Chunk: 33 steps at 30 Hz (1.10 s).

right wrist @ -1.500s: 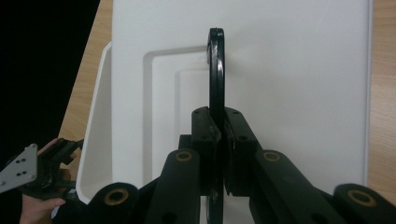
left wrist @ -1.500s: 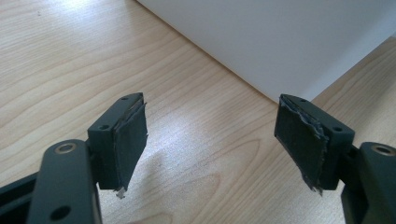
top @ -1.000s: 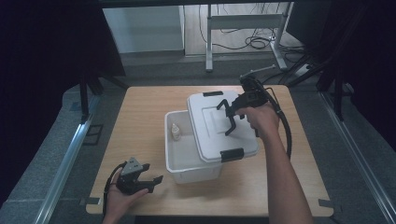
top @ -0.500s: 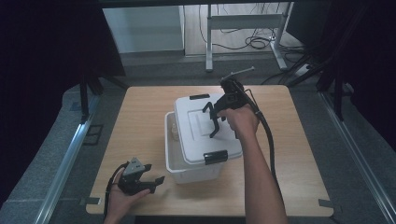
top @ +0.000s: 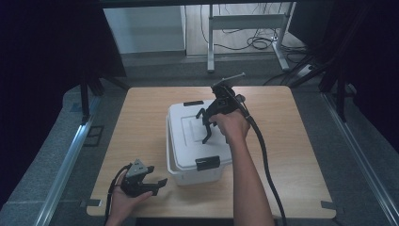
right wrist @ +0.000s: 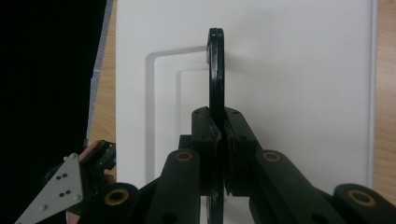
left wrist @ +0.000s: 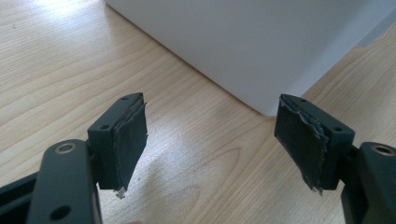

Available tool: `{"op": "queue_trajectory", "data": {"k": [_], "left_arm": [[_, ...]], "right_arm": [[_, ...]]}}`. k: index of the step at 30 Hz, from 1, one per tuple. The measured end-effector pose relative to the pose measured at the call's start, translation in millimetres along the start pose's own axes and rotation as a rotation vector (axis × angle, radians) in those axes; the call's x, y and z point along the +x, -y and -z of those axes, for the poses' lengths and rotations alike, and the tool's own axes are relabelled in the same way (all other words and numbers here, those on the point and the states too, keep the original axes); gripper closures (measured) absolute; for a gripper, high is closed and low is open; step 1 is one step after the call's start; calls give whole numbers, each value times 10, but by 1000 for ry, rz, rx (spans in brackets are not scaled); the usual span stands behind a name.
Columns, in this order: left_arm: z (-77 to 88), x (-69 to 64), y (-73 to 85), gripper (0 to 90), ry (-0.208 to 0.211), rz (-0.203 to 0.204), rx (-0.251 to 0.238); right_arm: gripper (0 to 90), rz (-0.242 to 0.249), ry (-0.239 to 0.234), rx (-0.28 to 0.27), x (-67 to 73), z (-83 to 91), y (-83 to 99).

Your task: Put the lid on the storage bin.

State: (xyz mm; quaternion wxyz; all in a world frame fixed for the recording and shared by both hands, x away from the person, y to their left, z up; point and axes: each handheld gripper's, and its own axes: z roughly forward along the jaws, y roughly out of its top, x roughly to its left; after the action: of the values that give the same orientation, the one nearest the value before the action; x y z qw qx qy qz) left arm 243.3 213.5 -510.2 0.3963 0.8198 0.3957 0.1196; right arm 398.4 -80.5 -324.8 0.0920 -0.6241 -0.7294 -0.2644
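A white plastic box (top: 194, 172) stands in the middle of the wooden table (top: 141, 117). Its white lid (top: 186, 129) lies over the box's top, a strip of the box's left rim showing beside it. My right gripper (top: 211, 117) is shut on the lid's black arched handle (right wrist: 216, 60), which stands upright between the jaws above the lid (right wrist: 289, 70). Whether the lid is fully seated I cannot tell. My left gripper (top: 159, 181) rests open near the table's front left, holding nothing; in the left gripper view its pads (left wrist: 130, 140) face the box's near corner (left wrist: 243, 46).
Black latches sit at the lid's near end (top: 207, 163) and far end (top: 193, 103). The right gripper's cable (top: 263, 155) trails across the table's right half. Bare wood lies left of the box. A metal frame (top: 211, 42) and floor cables lie beyond the table.
The right gripper has carried the lid leftward from beside the box to over it. The small bottle seen inside the box is now covered. The left gripper has stayed put.
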Motion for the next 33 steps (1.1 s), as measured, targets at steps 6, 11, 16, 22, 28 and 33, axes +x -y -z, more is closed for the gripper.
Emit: {"op": "queue_trajectory", "data": {"k": [6, 11, 16, 22, 28, 33], "left_arm": [[18, 6, -4, 257, 5, 2, -10], [24, 22, -5, 257, 6, 5, -12], [22, 34, -8, 257, 5, 3, -12], [12, 28, -8, 257, 3, -1, -8], [1, 24, -8, 257, 5, -2, -4], [-6, 20, -8, 257, 5, -5, 0]], "right_arm": [[853, 0, -1, 17, 147, -115, 53], [854, -9, 23, 26, 209, -233, 58], [853, -9, 26, 24, 186, -261, 62], [852, -17, 19, 13, 121, -239, 69], [850, -30, 5, 12, 46, -264, 71], [849, -37, 2, 11, 51, -268, 64]]}}
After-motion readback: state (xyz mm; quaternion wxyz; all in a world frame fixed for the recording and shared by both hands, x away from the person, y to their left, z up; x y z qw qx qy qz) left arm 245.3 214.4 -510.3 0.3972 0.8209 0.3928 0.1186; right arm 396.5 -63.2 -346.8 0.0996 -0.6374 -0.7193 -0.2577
